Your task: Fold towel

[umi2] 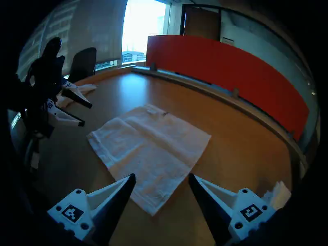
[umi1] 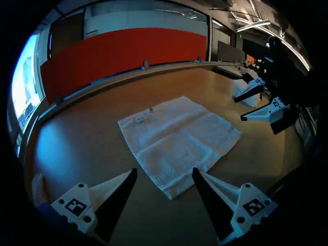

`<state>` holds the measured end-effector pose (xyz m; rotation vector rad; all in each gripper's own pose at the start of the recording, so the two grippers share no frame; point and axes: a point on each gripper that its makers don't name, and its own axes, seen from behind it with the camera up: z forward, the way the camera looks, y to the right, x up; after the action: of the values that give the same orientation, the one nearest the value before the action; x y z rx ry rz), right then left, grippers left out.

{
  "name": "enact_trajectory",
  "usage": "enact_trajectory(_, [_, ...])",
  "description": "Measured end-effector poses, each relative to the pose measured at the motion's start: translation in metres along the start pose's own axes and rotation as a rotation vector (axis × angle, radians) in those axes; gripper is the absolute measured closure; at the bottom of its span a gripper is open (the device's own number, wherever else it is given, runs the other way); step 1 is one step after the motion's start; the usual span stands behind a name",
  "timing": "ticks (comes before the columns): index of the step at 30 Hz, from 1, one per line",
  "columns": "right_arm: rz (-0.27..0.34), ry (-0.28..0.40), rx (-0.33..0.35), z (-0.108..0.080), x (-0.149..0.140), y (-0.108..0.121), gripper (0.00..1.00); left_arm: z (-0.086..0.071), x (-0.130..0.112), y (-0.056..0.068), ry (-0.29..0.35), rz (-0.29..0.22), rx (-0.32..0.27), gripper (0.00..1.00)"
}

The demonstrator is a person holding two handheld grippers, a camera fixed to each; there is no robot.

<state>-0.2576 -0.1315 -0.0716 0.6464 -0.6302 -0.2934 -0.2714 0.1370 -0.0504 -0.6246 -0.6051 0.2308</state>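
Note:
A white towel (umi1: 178,139) lies spread flat on the wooden table (umi1: 94,135), creased into quarters, with a small tag near its far edge. My left gripper (umi1: 164,174) hovers open just short of the towel's near corner, nothing between its fingers. In the left gripper view the right gripper (umi1: 238,108) hangs open above the table beyond the towel's right side. In the right gripper view the same towel (umi2: 149,147) lies ahead, and my right gripper (umi2: 161,178) stands open over its near corner. The left gripper (umi2: 84,112) shows open at the far left there.
A long red panel (umi1: 123,51) runs along the table's far edge. Another white cloth (umi1: 242,88) lies at the back right, seen also as a cloth (umi2: 78,92) near dark chairs (umi2: 82,61). A crumpled white cloth (umi2: 281,194) sits at the table's right edge.

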Motion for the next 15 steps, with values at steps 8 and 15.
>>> enact_trajectory(8, [-0.014, -0.076, 0.037, 0.012, -0.033, -0.01, 0.0, 0.014, -0.026, 0.006, -0.075, -0.003, -0.026, 0.0])
enact_trajectory(15, [-0.023, -0.128, 0.07, 0.019, -0.053, -0.017, 0.02, 0.024, -0.044, 0.011, -0.132, 0.0, -0.043, 0.0])
